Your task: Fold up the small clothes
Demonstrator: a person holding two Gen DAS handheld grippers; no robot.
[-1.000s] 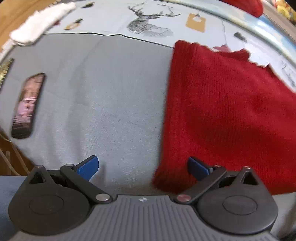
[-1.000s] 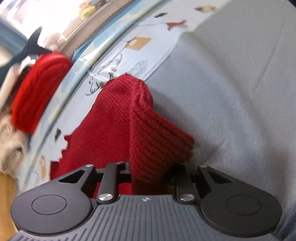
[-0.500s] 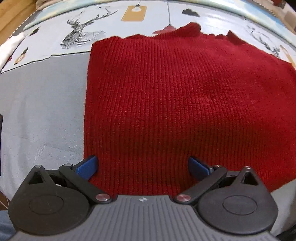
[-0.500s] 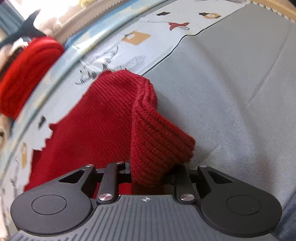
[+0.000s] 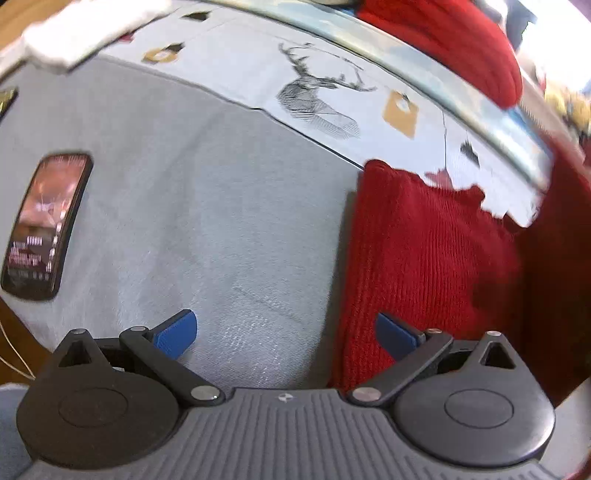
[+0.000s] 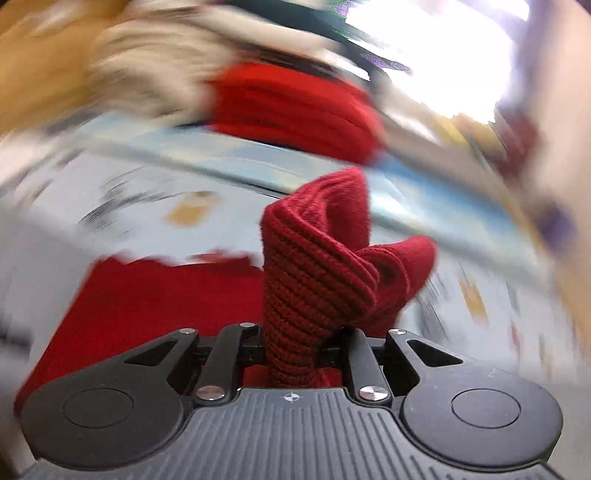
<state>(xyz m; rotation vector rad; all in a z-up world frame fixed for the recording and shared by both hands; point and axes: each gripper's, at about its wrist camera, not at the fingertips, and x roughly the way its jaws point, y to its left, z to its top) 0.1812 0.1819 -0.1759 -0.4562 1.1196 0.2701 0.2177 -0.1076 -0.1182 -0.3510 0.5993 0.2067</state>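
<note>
Sweater (image 6: pixel 310 295) bunched inside right tool (image 6: pixel 291 347)

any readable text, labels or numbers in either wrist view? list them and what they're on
Nothing can be quoted.
Black smartphone, lying on the grey cloth: lit screen shows rows of characters, too blurred to read.
Printed sheet with a deer drawing: pictures only, no lettering made out.
Red knitted sweater: no label visible.
Right wrist view: motion-blurred, nothing legible.

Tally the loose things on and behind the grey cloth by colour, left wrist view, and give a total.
Red: 2, the red knit sweater lying on the grey cloth and a red knit bundle behind the table edge.
White: 1, a white folded cloth at the far left corner.
Black: 1, a smartphone with its screen lit.
Total: 4
</note>
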